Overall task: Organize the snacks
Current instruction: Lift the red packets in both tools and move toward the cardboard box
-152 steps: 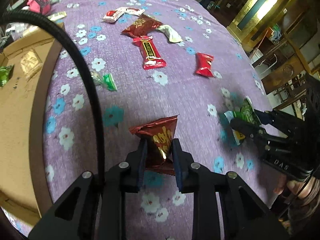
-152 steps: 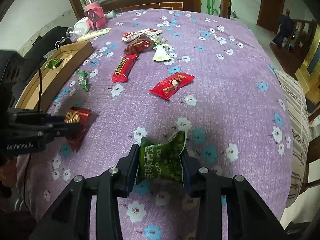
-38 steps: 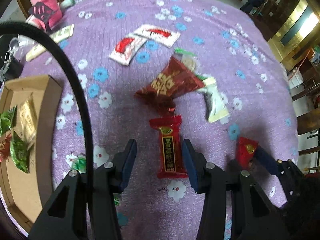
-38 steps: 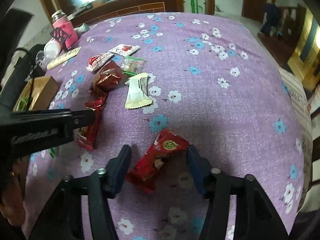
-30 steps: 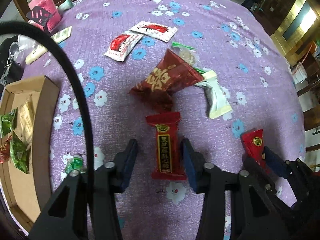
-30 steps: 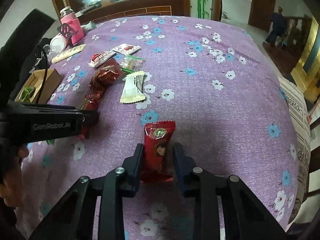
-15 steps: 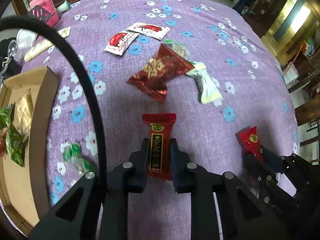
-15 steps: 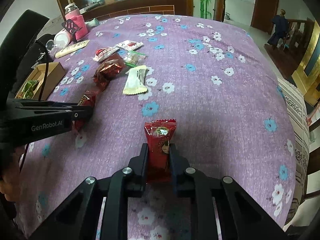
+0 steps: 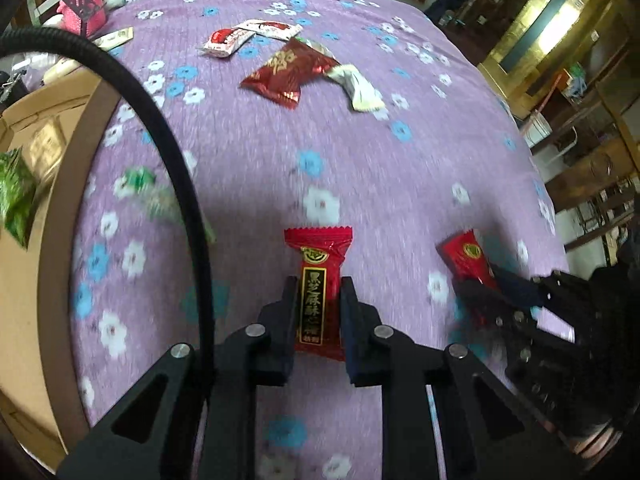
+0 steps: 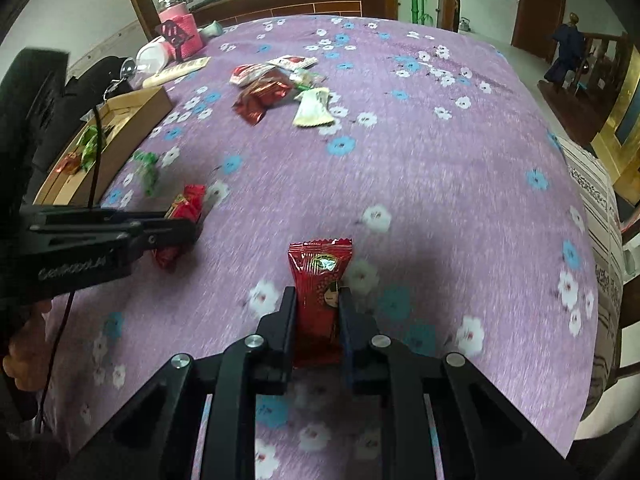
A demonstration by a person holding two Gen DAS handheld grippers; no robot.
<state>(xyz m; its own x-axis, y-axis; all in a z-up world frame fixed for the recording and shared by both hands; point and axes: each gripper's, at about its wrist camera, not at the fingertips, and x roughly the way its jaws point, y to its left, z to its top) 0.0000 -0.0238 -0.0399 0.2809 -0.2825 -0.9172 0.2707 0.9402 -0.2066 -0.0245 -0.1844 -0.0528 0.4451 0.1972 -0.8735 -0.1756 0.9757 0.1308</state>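
Note:
My left gripper (image 9: 319,294) is shut on a red sesame-bar packet (image 9: 318,280) and holds it above the purple flowered tablecloth (image 9: 360,168). My right gripper (image 10: 318,300) is shut on a red candy packet with a girl's face (image 10: 320,284). Each gripper shows in the other's view: the right gripper with its packet (image 9: 468,258) at lower right, the left gripper with its packet (image 10: 182,216) at left. A cardboard box (image 10: 120,128) with snacks inside lies at the table's left edge.
Loose snacks lie further back: a dark red bag (image 9: 288,68), a pale wrapper (image 9: 356,88), two white-red packets (image 9: 248,34) and a small green candy (image 9: 140,180). A pink jar (image 10: 176,20) and a white cup (image 10: 150,58) stand at the far left. A black cable (image 9: 160,128) arcs across the left wrist view.
Both grippers closed on their red packets, lifted them and drew back toward the near side of the table; the far snacks look smaller and farther now.

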